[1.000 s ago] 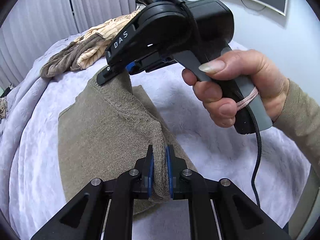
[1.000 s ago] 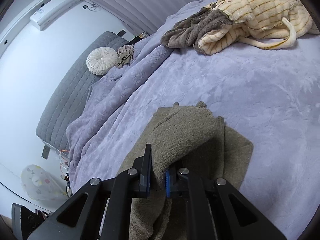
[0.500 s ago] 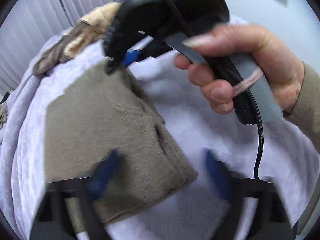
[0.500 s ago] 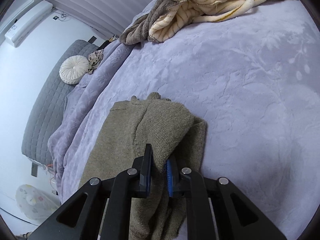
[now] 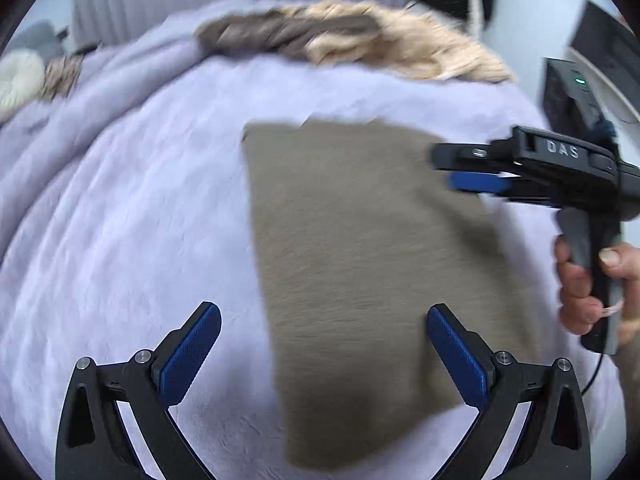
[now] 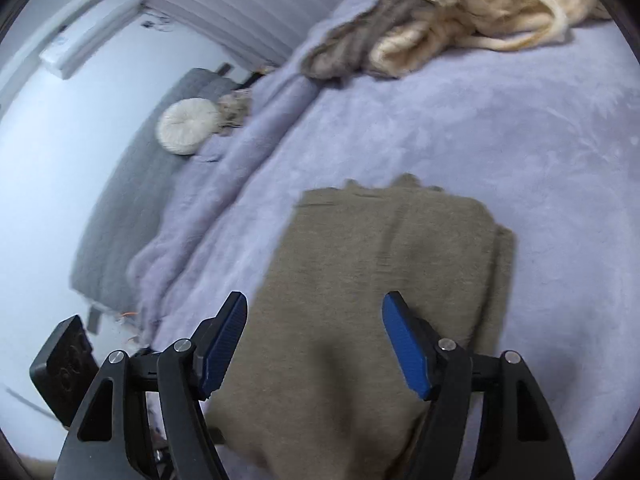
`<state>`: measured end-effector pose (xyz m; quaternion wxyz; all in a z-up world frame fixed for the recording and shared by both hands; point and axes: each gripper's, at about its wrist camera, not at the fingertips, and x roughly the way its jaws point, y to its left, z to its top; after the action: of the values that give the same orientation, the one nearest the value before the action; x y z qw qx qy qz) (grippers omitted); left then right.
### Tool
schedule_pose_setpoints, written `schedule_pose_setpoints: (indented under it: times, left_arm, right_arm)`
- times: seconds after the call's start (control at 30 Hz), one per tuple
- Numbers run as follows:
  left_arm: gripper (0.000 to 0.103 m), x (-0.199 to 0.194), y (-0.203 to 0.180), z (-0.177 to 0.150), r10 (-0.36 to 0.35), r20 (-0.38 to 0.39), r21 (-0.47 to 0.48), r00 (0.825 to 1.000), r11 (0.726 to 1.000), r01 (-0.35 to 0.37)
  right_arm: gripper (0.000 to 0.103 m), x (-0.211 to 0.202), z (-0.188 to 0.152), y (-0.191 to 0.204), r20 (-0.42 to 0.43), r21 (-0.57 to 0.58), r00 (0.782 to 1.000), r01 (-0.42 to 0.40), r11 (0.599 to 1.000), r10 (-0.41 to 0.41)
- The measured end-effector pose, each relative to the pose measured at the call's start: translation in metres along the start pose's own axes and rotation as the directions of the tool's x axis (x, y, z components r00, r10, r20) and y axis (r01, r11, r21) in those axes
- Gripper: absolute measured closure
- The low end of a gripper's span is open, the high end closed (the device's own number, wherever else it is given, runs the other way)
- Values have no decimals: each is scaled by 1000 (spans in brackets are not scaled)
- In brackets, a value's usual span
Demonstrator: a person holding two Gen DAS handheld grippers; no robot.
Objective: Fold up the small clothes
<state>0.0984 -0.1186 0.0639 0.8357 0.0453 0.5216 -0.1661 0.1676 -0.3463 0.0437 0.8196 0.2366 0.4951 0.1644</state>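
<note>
Left gripper [image 5: 323, 356] wide apart, holding nothing. Right gripper [image 6: 315, 346] wide apart, empty. Brown sweater [image 6: 384, 300] flat on purple blanket [image 6: 500, 128], bare blanket all around.

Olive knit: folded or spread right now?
Folded. The olive knit lies flat on the blanket with a doubled layer edge along its right side; both grippers open, clear.

Bare lilac blanket [image 6: 500, 152] around the sweater [image 6: 380, 280]; clothes heap [image 6: 460, 12] well beyond.
</note>
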Motion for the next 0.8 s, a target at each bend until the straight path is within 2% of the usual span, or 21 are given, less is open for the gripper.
schedule_pose_setpoints:
  times: [0.03, 0.07, 0.1, 0.2, 0.27, 0.33, 0.4, 0.47, 0.5, 0.53, 0.6, 0.63, 0.7, 0.8]
  left_arm:
    - [0, 10, 3, -3, -3, -39, -6, 999, 1000, 3]
    - [0, 14, 4, -6, -26, -62, -17, 998, 1000, 25]
    - [0, 10, 6, -8, -37, -59, -29, 998, 999, 35]
    - [0, -25, 16, -13, -57, 21, -49, 998, 997, 58]
    - [0, -41, 20, -14, -22, 59, -38, 998, 999, 25]
    - [0, -45, 19, -21, 21, 51, -21, 998, 1000, -20]
    - [0, -35, 23, -23, 81, 34, 9, 996, 997, -81]
    - [0, -28, 31, -29, 97, 20, 21, 995, 995, -98]
    - [0, -26, 31, -32, 99, 18, 23, 995, 995, -100]
    - [0, -22, 31, -34, 109, 15, 28, 994, 994, -110]
    - [0, -13, 27, -39, 114, -11, 45, 993, 992, -114]
    - [0, -9, 27, -40, 105, -25, 51, 994, 993, -103]
    - [0, -11, 26, -41, 110, -29, 61, 993, 992, -109]
    - [0, -26, 24, -39, 93, -3, 73, 996, 993, -93]
  right_arm:
    - [39, 4, 0, -10, -3, 20, 998, 64, 998, -64]
    - [52, 2, -1, -15, -3, 45, 997, 81, 996, -81]
    - [54, -3, -2, -15, 8, 60, 997, 76, 995, -76]
    - [52, -33, -19, 12, 58, -18, 996, 67, 998, -66]
    - [41, -50, -38, 38, 66, -87, 998, 29, 996, -24]
    - [34, -59, -59, 58, 62, -144, 998, -22, 989, 31]
    - [34, -59, -82, 74, 36, -176, 998, -45, 983, 53]
    - [34, -52, -103, 80, -5, -179, 997, -74, 981, 74]
    - [34, -46, -112, 79, -24, -178, 998, -65, 982, 61]
    - [34, -39, -119, 75, -38, -175, 999, -21, 984, 15]
    - [35, -24, -130, 58, -55, -170, 990, 116, 979, -127]
    - [39, -21, -132, 49, -62, -148, 991, 108, 983, -118]
    - [39, -29, -132, 42, -56, -103, 995, 80, 991, -86]
    - [34, -51, -127, 56, -28, -110, 995, 96, 989, -99]
